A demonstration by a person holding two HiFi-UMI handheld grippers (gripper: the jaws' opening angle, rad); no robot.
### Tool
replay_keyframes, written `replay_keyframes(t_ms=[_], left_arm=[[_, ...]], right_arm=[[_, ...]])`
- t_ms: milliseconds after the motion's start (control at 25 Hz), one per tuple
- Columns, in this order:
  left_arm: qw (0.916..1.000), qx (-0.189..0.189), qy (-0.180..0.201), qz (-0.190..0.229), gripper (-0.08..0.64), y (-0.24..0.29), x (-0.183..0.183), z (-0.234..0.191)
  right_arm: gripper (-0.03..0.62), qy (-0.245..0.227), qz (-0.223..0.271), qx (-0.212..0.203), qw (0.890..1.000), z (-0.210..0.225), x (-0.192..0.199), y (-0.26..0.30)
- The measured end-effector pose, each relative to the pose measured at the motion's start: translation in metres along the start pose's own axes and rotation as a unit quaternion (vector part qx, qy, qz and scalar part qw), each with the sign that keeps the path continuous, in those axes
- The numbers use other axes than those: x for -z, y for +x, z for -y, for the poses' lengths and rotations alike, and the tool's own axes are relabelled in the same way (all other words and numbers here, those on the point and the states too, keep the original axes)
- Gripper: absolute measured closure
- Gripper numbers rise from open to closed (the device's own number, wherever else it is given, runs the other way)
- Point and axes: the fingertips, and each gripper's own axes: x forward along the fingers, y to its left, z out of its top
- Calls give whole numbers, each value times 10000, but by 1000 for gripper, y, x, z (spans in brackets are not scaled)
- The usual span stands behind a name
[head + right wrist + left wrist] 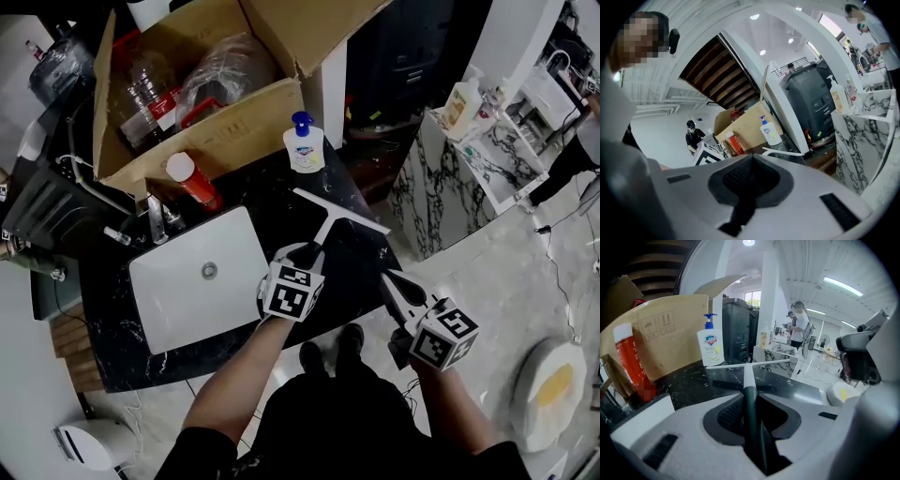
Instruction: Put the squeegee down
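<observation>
Beyond the squeegee (330, 219), soap bottle (305, 150) and cardboard box (225, 131).

- One squeegee (330, 220).
- Two grippers: the left gripper (307, 253) and the right gripper (392, 281).
- One pump bottle (304, 145) with a blue top.
- One red bottle (194, 180) with a white cap.
- One open cardboard box (234, 131).
- One white sink (178, 291).
- One black counter (361, 244).
- One round white disc (553, 389) on the floor.
</observation>
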Motion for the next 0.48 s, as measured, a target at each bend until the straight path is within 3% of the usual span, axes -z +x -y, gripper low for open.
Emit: replay_keyframes(t_ms=[480], left_arm=[[9986, -102, 343, -385, 454, 22, 20, -1]], right_arm=[[586, 48, -19, 39, 10000, 1, 6, -12]])
